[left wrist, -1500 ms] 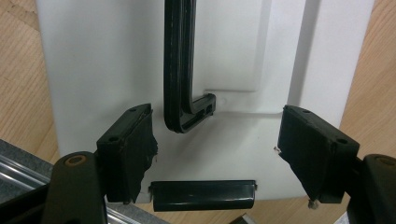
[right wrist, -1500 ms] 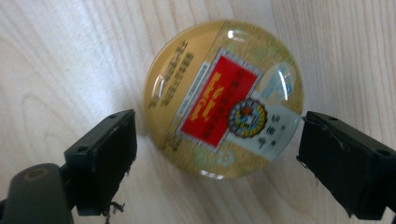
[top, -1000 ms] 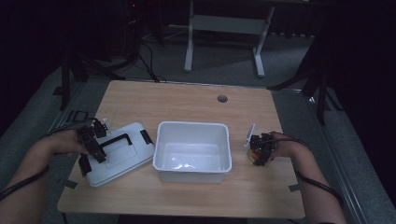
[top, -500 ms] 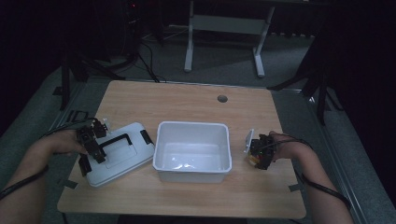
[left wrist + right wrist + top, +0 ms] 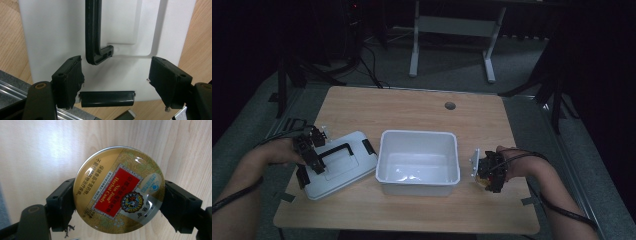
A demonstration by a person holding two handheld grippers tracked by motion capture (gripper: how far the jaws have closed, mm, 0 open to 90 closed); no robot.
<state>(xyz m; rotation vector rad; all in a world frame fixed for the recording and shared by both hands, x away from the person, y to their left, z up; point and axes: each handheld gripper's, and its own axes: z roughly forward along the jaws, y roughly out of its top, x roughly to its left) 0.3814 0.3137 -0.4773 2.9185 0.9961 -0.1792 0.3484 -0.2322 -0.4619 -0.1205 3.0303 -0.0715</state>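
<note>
White lid [image 5: 125,32] cut off above

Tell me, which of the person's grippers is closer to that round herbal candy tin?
Right. The right gripper has its jaws on either side of the candy tin; the left gripper is across the white bin, over the lid.

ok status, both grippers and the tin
Right gripper shut on candy tin, beside bin. Left gripper open over lid. Path to bin unobstructed.

Light wooden table [image 5: 412,107], round grommet hole [image 5: 450,105] near far edge; white lid [image 5: 343,165] at left, open white bin [image 5: 418,162] centre.
</note>
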